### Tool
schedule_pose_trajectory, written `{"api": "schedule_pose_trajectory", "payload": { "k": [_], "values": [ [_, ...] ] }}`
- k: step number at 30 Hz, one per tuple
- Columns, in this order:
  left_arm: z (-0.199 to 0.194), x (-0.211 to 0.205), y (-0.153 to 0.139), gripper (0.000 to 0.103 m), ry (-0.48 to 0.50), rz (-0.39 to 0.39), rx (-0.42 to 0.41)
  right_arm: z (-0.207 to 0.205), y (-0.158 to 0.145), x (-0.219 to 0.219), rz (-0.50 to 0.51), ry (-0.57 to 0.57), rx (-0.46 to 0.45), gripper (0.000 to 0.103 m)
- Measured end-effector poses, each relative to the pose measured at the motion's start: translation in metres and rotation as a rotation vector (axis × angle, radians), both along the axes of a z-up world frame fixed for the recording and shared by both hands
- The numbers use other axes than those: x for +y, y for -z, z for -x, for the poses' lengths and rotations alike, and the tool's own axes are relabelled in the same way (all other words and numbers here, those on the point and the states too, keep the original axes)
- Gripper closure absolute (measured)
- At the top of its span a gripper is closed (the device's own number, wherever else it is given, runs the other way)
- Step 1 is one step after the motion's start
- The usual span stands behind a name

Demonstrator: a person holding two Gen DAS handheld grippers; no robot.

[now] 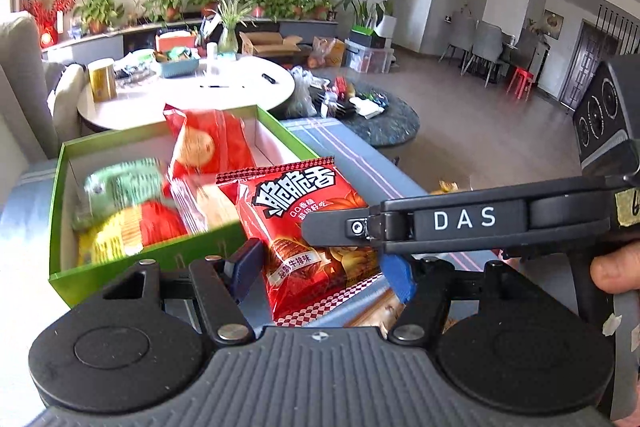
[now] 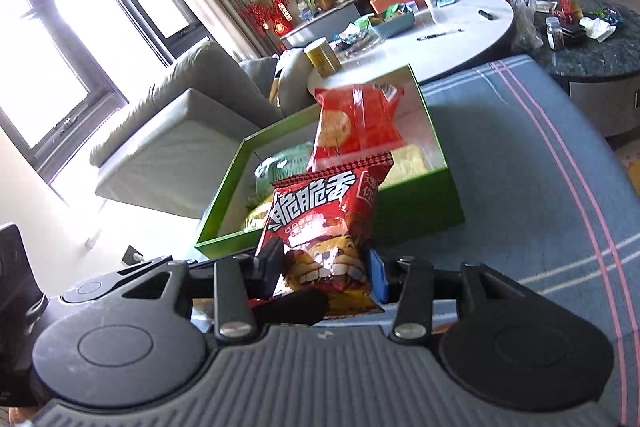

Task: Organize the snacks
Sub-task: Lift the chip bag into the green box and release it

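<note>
One crinkly red packet (image 2: 320, 219) pinched in the right hand-held gripper (image 2: 325, 263); left hand-held gripper (image 1: 320, 269): grip unclear.

"DAS" on the right gripper (image 1: 356, 227); "脆脆香" on the red snack bag (image 1: 312, 227).

The red bag (image 2: 320, 227) is seen to be glossy, crinkled foil-like plastic. The green box (image 1: 132, 263) is made of smooth card, white inside. The cloth (image 2: 520, 167) is a matt woven fabric, striped. The gripper (image 2: 326, 269) parts are matt black plastic, ribbed grey at the base, with shiny metal pins.
</note>
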State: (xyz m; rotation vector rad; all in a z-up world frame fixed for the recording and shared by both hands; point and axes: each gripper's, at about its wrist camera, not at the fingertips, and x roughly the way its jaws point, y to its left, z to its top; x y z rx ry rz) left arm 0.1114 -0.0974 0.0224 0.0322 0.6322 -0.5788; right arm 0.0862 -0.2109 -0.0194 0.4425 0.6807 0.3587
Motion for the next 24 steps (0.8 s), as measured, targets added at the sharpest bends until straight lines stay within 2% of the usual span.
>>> {"api": "schedule_pose_trajectory", "payload": {
  "k": [11, 16, 24],
  "values": [
    [-0.032, 0.000, -0.018, 0.042, -0.036, -0.003, -0.070, -0.033, -0.013, 0.000, -0.047, 0.008, -0.049, 0.057],
    [-0.054, -0.003, -0.020, 0.041, -0.033, -0.006, -0.101, -0.053, -0.020, -0.003, -0.037, -0.001, -0.079, 0.057],
    [-0.089, -0.009, -0.012, 0.041, -0.046, -0.020, -0.085, -0.085, -0.012, -0.010, -0.047, 0.002, -0.070, 0.057]
  ]
}}
